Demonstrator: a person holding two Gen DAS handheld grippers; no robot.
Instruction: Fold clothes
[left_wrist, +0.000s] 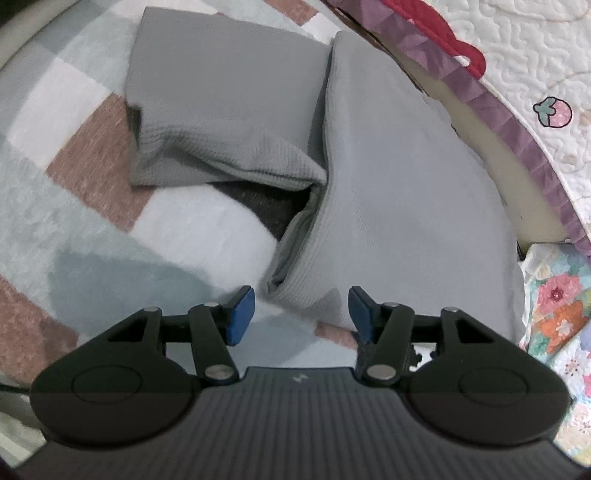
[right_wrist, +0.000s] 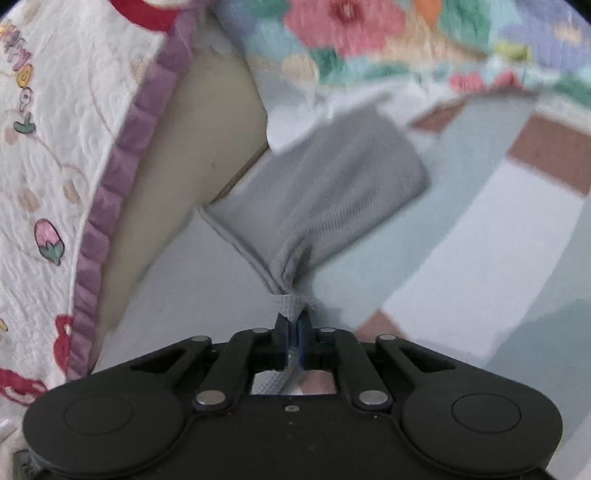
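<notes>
The grey garment (left_wrist: 388, 184) is a fine ribbed knit, soft and thick, lying on a plush rug (left_wrist: 74, 155) of pale blue, white and brownish-pink blocks. In the left wrist view it lies in two folded panels that meet in a crease, with a darker lining showing in the gap beneath them. Its near corner reaches almost to the left gripper (left_wrist: 301, 314), whose blue-padded jaws stand apart with nothing pressed between them.

The right gripper (right_wrist: 293, 332) is clenched on a bunched hem corner of the garment (right_wrist: 332, 192); the cloth gathers into pleats at the pads and fans out beyond them.

Along the rug's far edge runs a white quilted cover (right_wrist: 55, 147) with a purple ruffled trim and strawberry prints, over a beige base. A floral blanket (right_wrist: 369, 37) lies at the rug's corner, touching the garment's end.
</notes>
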